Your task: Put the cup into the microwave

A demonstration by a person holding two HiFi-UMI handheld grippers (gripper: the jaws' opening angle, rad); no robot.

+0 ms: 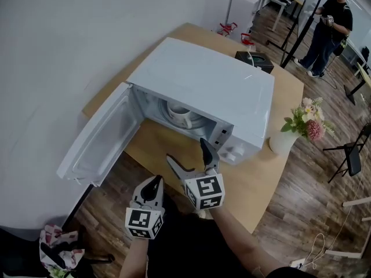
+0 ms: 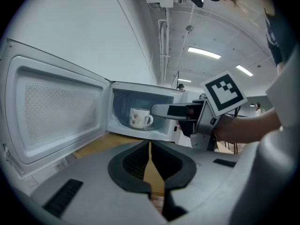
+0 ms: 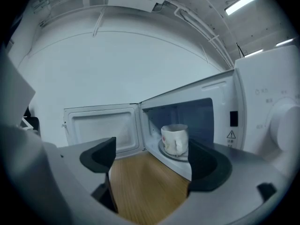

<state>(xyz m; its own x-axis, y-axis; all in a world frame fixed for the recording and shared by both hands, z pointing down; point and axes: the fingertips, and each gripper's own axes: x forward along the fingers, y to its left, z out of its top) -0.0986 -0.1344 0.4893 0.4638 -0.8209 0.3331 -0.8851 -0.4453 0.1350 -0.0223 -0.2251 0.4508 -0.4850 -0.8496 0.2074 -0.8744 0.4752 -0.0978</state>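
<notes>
Two grippers are hovering just in front of the boxy white microwave, neither carrying anything. White ceramic cup with floral print is sitting upright on the round turntable inside the cavity, so placement looks done. Right gripper is holding its jaws wide apart, facing the cup but clear of it. Left gripper is pressing its jaws together, empty, near the swung-open white door, probably staged for closing it.

Ahead of my right fingers, black pads on grey, the microwave is white, and the cup is white with a faint floral print. Below them, the table is tan woodgrain. My cube shows black-and-white squares.
</notes>
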